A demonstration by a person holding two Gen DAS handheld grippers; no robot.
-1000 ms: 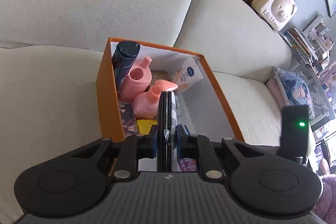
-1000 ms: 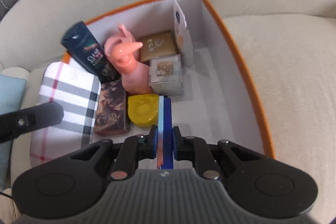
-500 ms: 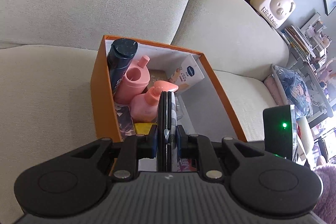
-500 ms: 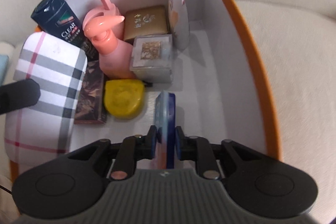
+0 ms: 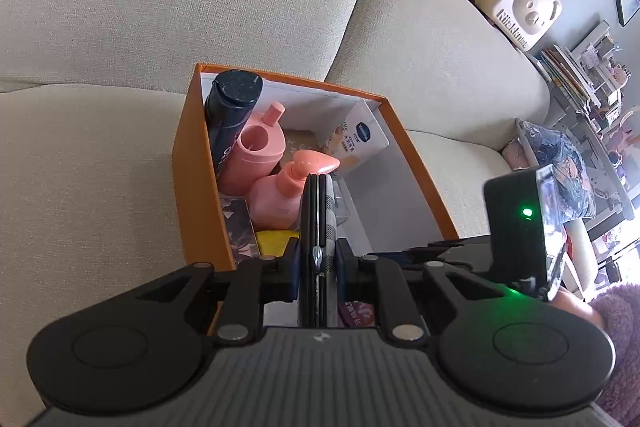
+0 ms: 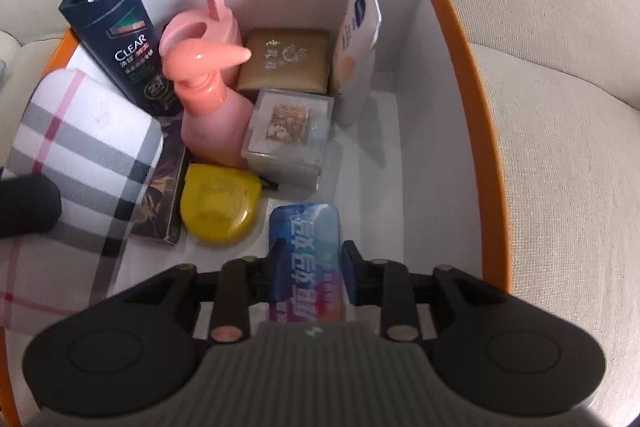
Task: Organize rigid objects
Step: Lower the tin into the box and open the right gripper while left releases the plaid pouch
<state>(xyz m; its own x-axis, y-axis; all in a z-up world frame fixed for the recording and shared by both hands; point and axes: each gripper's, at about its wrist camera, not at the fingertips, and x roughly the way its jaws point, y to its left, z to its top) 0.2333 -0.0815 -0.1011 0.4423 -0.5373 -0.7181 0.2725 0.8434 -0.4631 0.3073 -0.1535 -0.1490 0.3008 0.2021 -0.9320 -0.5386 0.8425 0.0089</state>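
A blue gum pack [image 6: 306, 259] is lying flat between the right tongs [image 6: 308, 273], now spread open, inside the orange box [image 6: 464, 75]. A plaid case [image 5: 320, 223] is being gripped by the left tongs [image 5: 318, 255] above the box, still unplaced; other items are already packed.

Left gripper [image 5: 317, 259] clamped on a flat plaid-covered case [image 5: 320, 223] held edge-on above an orange box [image 5: 196, 163], dark bottle [image 5: 232, 111], pink pump bottle [image 5: 280, 195] and pink jug [image 5: 252, 155] stood inside, box rested on beige sofa [image 5: 100, 147]
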